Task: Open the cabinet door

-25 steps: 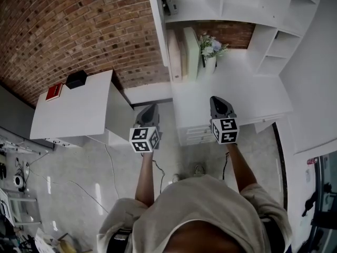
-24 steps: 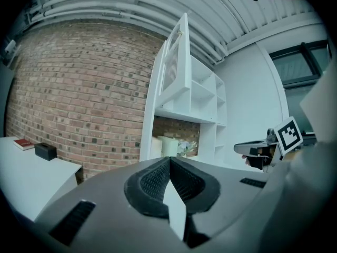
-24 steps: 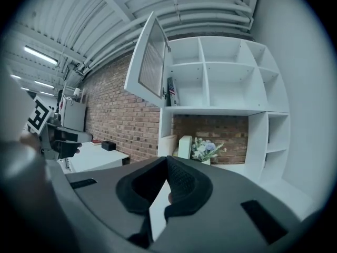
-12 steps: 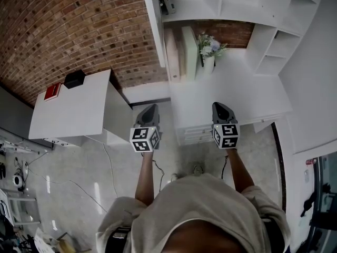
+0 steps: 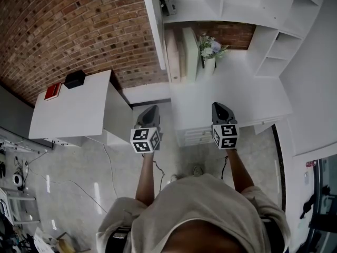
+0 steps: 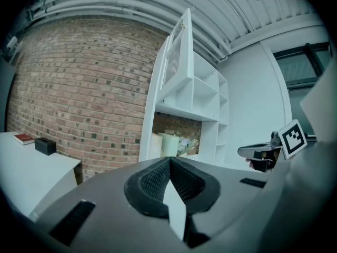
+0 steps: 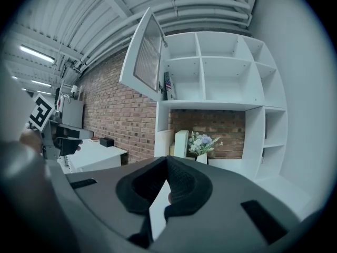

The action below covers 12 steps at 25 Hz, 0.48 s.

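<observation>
The white cabinet door (image 7: pixel 145 57) with its slatted panel hangs swung out from the top left compartment of the white shelf unit (image 7: pixel 221 67). It also shows in the left gripper view as the cabinet door (image 6: pixel 176 57), and from above as a narrow white edge of the door (image 5: pixel 152 20). My left gripper (image 5: pixel 150 109) and right gripper (image 5: pixel 218 106) are held side by side, well below the door and in front of the white counter (image 5: pixel 253 96). Both are shut with nothing between the jaws. Neither touches the door or the shelf unit.
A vase of flowers (image 5: pixel 209 50) and upright white boxes (image 5: pixel 181 46) stand on the counter. Drawers (image 5: pixel 197 135) sit below it. A white desk (image 5: pixel 79 109) at the left carries a red book (image 5: pixel 53 91) and a black box (image 5: pixel 75 79). A brick wall (image 5: pixel 79 25) lies behind.
The head view has shifted slightly. Both grippers stay shut and hold almost the same place, and the door has not moved.
</observation>
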Each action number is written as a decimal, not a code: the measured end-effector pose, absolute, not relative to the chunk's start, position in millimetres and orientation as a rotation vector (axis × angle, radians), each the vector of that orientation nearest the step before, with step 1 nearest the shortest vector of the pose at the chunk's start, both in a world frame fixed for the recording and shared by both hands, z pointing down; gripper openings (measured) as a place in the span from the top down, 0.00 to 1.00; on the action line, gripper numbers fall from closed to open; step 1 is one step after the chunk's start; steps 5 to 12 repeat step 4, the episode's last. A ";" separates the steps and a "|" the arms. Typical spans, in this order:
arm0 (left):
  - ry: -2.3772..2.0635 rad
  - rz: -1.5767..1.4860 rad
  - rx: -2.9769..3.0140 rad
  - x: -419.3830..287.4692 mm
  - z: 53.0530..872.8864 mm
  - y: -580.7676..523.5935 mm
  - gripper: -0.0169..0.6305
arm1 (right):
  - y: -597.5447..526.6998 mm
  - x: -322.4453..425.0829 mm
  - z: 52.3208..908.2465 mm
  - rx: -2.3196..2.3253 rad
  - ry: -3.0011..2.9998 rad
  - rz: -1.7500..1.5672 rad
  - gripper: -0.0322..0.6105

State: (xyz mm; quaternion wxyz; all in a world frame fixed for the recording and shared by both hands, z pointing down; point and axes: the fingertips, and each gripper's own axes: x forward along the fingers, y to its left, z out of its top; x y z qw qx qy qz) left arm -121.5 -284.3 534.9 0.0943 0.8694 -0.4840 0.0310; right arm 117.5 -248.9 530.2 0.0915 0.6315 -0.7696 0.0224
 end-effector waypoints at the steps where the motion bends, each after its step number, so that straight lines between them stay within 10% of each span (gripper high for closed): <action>1: -1.436 0.092 2.578 -121.1 535.2 -285.0 0.93 | -249.9 118.2 530.5 1.875 -2.286 0.064 0.93; 12: -1.437 0.094 2.575 -119.9 536.0 -287.0 0.93 | -252.4 121.0 530.6 1.877 -2.283 0.061 0.93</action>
